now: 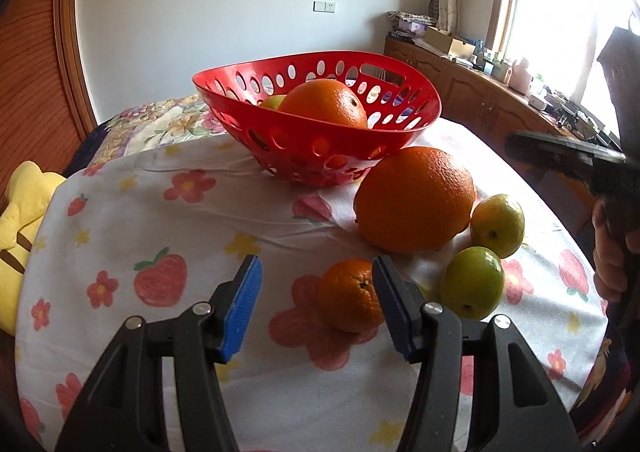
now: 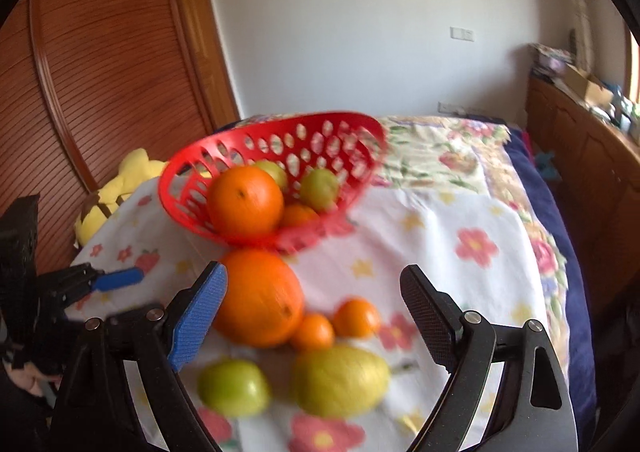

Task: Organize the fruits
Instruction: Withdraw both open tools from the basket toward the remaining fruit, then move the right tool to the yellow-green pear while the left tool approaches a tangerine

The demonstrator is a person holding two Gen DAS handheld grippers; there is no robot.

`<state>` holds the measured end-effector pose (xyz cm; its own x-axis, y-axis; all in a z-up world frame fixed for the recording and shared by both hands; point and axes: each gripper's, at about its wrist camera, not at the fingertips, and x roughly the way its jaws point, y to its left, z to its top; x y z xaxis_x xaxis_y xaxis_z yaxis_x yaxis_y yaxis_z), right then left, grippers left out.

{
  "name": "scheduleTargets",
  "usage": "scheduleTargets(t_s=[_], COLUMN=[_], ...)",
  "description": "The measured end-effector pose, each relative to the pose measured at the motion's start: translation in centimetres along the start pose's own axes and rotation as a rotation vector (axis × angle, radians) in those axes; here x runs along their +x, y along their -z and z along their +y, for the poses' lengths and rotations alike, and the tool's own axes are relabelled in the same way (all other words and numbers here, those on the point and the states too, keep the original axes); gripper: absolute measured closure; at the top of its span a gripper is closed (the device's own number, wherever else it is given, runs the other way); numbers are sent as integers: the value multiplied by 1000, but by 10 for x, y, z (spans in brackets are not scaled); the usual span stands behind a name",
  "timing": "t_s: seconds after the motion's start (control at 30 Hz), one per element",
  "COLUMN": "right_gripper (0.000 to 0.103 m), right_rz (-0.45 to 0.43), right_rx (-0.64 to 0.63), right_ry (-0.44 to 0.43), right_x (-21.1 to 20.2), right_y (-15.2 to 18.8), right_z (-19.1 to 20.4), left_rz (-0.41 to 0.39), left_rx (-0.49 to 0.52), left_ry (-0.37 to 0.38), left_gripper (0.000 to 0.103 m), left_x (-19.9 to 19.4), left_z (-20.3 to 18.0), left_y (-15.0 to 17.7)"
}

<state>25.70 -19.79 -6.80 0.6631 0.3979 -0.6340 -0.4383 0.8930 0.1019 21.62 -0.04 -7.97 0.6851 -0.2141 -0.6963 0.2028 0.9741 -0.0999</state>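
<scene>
Beside basket (image 1: 320,148) | big orange (image 1: 416,200) (touching) | limes (image 1: 472,282) near

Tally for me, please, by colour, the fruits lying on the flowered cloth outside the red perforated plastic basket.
Orange round citrus fruits: 3
Green or yellow-green round fruits: 2
Total: 5
</scene>
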Motion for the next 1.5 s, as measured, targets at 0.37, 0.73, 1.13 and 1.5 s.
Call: scheduleTargets(t_s=[0.37, 0.73, 1.13, 1.5], right_gripper=[26, 30, 27, 30], right_rz=[44, 72, 106, 135], right_rx=[19, -10, 19, 10], right_ry=[9, 32, 47, 30], right_x=[-3, 6, 22, 29], right_y=[42, 57, 67, 69], right_z=[-8, -5, -13, -12], left_rz=[-10, 5, 21, 52], left_rx=[33, 64, 60, 61], left_ry=[-2, -30, -36, -51], left_gripper=[45, 45, 45, 45], left_x=[-1, 4, 8, 13], left_z=[-15, -24, -25, -27], left_y=[9, 17, 19, 21])
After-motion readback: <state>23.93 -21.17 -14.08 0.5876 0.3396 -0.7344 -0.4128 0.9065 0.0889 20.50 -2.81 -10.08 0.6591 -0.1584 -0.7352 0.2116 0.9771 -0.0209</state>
